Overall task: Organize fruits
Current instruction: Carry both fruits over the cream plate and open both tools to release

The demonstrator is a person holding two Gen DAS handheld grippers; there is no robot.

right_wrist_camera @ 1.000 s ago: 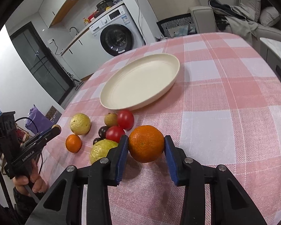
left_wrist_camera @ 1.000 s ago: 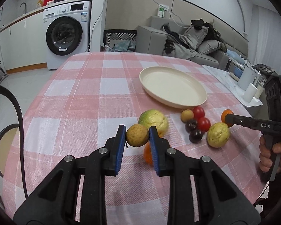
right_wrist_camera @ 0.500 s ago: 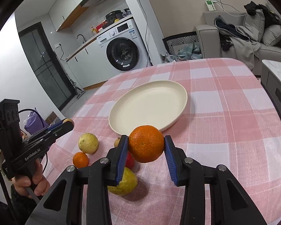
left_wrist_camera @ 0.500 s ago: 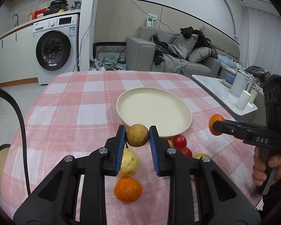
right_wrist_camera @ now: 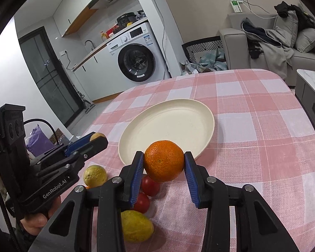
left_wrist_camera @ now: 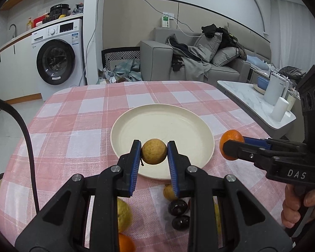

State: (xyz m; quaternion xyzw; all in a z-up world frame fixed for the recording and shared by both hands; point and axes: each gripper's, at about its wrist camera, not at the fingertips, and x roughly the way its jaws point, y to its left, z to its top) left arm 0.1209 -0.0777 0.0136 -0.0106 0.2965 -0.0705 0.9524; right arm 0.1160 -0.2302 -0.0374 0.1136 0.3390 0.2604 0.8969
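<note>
**Both grippers carry fruit up to the plate**

Since a second ago I have lifted both fruits off the cloth and brought them forward: the plate (left_wrist_camera: 207, 138), then well beyond the fingers, now sits right under them.

Nearest to me, short of the plate, the loose fruit lies on the checked tablecloth (left_wrist_camera: 73, 130): a small orange (left_wrist_camera: 125, 244), a yellow-green round fruit (left_wrist_camera: 123, 214), two dark plums (left_wrist_camera: 177, 207) and a small tan fruit (left_wrist_camera: 168, 192). The right wrist view adds two red tomatoes (right_wrist_camera: 150, 187) and a yellow-green oval fruit (right_wrist_camera: 136, 229), all on my side of the plate.

Next, my left gripper (left_wrist_camera: 154, 152) is clamped on a round brownish-yellow fruit (left_wrist_camera: 153, 151), hanging over the plate's near rim. My right gripper (right_wrist_camera: 163, 161) pinches an orange (right_wrist_camera: 163, 160) across its widest part, just short of the plate's near rim on the right side.

I judge both fruits light, firm enough for this grip, but round and smooth-skinned, so they will roll once let go. Holding across the middle, as now, looks right; squeezing harder would bruise them. I would lower each close to the plate's floor before opening, away from the rim. The tomatoes and plums I expect to be softer and would pinch gently.

Beyond the plate the table is bare cloth, then a washing machine (left_wrist_camera: 58, 58) and a grey sofa (left_wrist_camera: 199, 63).
</note>
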